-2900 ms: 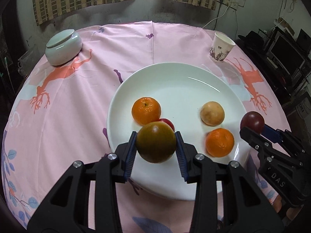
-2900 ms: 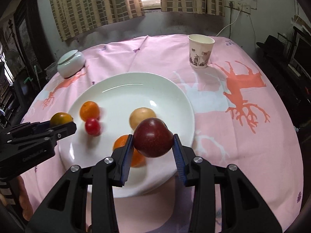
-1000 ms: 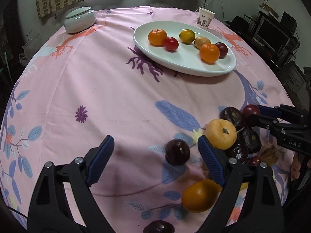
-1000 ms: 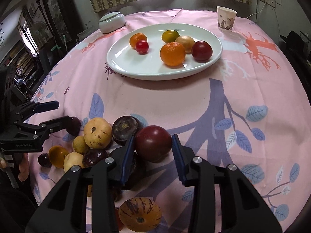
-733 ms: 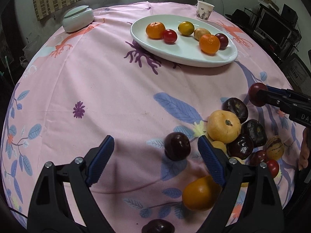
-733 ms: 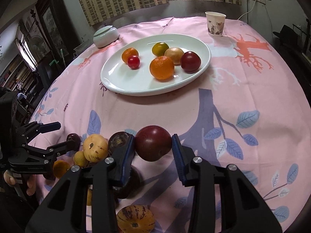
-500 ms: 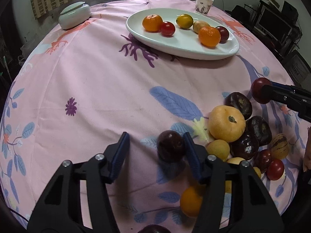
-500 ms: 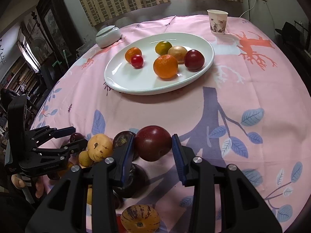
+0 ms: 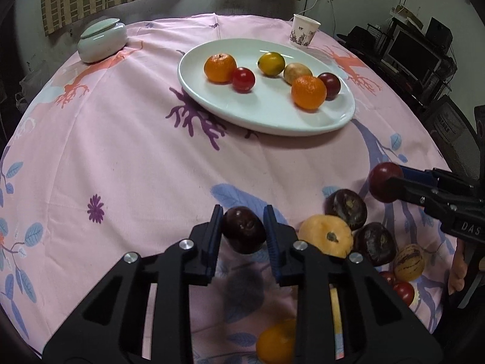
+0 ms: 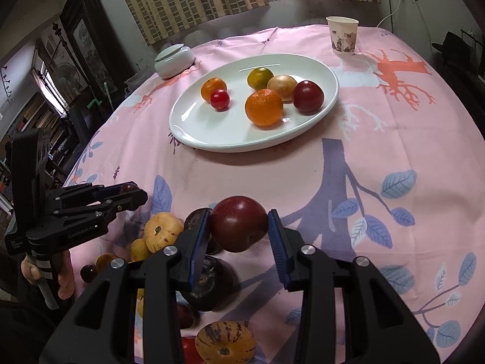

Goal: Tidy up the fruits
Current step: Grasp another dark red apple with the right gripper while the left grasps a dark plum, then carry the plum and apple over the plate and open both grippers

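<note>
My left gripper (image 9: 244, 233) is shut on a dark purple plum (image 9: 243, 234) and holds it just above the tablecloth near the front. My right gripper (image 10: 238, 227) is shut on a dark red plum (image 10: 238, 226), raised over the loose fruit pile (image 10: 163, 233); it also shows in the left wrist view (image 9: 382, 182). The white plate (image 9: 272, 112) at the far middle holds several fruits: two oranges, a small red one, a yellow-green one, a tan one and a dark red plum. The pile shows in the left wrist view (image 9: 342, 233) at front right.
A paper cup (image 9: 304, 30) stands beyond the plate at the far right. A lidded pale green bowl (image 9: 101, 39) sits at the far left. The round table's pink cloth (image 9: 121, 151) drops off at the edges. Chairs and monitors stand to the right.
My left gripper closed on the dark purple plum and lifted it slightly. My right gripper kept its plum and stayed above the pile. The plate's fruits have not moved.
</note>
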